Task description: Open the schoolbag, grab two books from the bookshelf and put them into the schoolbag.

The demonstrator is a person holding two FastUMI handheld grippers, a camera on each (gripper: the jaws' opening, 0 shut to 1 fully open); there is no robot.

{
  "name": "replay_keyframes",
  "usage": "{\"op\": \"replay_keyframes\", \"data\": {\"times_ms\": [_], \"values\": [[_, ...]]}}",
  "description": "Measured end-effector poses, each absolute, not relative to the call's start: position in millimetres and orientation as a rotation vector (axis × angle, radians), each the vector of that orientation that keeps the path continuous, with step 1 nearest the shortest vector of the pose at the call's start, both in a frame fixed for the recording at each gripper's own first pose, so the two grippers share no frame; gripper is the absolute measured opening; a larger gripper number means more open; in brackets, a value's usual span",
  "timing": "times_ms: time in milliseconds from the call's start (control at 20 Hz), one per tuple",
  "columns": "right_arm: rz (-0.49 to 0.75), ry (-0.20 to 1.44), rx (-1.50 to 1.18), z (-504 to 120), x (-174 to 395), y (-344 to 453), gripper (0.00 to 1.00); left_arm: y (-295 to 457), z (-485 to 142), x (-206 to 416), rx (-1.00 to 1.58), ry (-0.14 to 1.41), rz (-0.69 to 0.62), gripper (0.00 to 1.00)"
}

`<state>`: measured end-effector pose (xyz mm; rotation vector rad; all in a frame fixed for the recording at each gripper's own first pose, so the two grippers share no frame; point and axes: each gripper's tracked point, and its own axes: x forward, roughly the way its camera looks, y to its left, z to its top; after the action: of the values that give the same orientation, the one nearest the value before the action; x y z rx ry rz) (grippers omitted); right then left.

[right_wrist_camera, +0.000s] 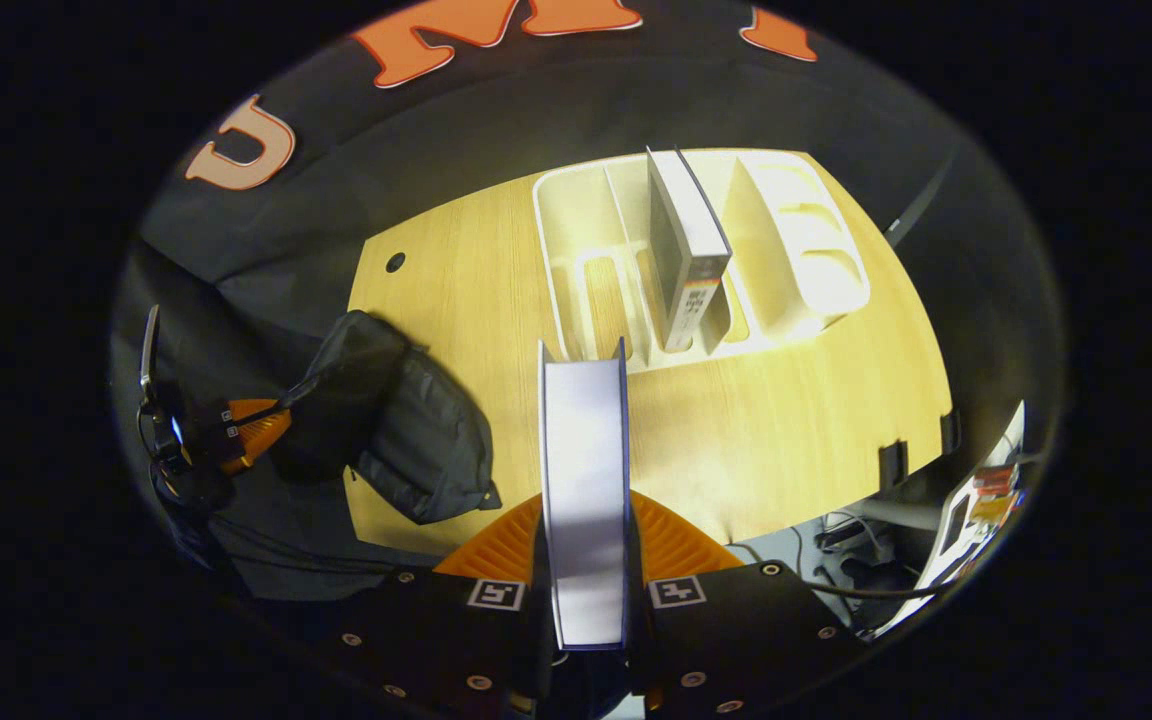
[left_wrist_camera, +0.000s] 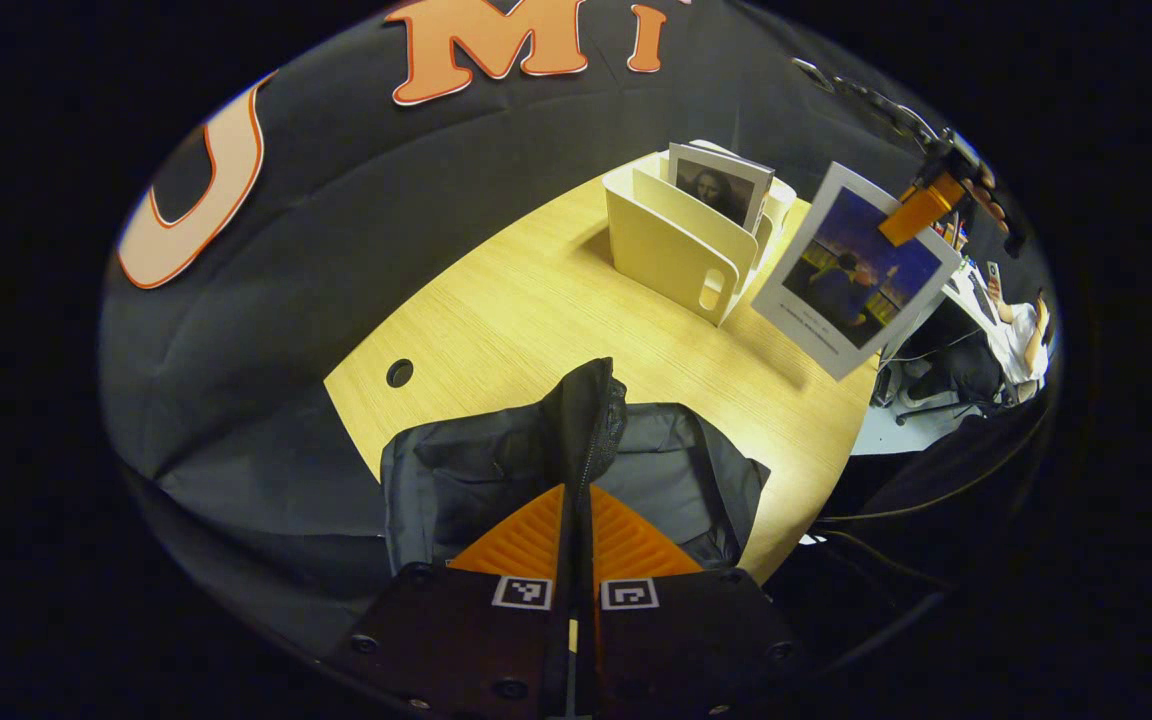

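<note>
book [right_wrist_camera: 584, 500] clamped in right gripper [right_wrist_camera: 584, 545]; left gripper [left_wrist_camera: 578, 530] pinches schoolbag [left_wrist_camera: 496, 470].

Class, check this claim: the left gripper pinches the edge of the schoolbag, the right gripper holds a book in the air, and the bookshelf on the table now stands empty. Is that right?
Not quite. The left gripper pinches the schoolbag and the right gripper holds a book, but the bookshelf is not empty: the right gripper view shows another book standing in it.

The wooden table [left_wrist_camera: 536, 310] carries a cream bookshelf [left_wrist_camera: 671, 250] at its far side and a black schoolbag [left_wrist_camera: 496, 470] at its near edge.
</note>
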<state>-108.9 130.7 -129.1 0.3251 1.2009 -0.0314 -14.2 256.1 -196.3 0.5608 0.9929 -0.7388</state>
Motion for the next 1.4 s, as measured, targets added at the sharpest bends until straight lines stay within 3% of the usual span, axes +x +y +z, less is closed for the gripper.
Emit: {"op": "replay_keyframes", "data": {"times_ms": [400,850,1400], "values": [[0.092,1.103,0.692,-152,-113,198,0.29,250,-179,-8,0.490,0.975,-0.728,0.04],[0.291,1.002,0.912,-186,-66,298,0.29,248,-159,1,0.429,0.942,-0.691,0.04],[0.337,0.923,1.166,-251,-10,396,0.29,235,-158,-6,0.408,0.949,-0.703,0.02]]}}
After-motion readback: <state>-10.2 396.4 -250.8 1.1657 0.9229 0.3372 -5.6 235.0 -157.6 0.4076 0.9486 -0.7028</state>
